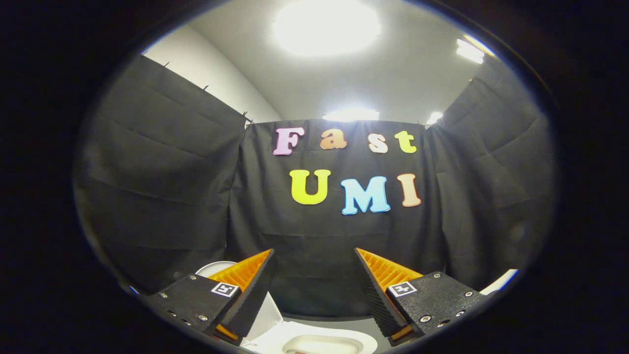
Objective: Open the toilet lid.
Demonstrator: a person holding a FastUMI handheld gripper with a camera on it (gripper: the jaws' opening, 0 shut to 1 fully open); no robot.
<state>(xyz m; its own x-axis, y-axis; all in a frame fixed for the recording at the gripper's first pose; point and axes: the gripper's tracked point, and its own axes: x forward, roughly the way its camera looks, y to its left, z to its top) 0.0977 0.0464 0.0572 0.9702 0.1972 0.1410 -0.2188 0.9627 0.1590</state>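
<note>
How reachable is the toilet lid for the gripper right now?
Probably yes. The gripper has its fingers open and aims at the booth wall, with what looks like the raised toilet lid just behind one finger, above the seat. Nothing lies between.

the gripper view rides on the gripper (314, 265) and looks forward along its two spread fingers, which rise from the bottom of the frame. it tilts upward toward the black cloth wall (324, 236) and the ceiling lights (327, 24), with the white toilet (314, 341) close below at bottom centre.
</note>
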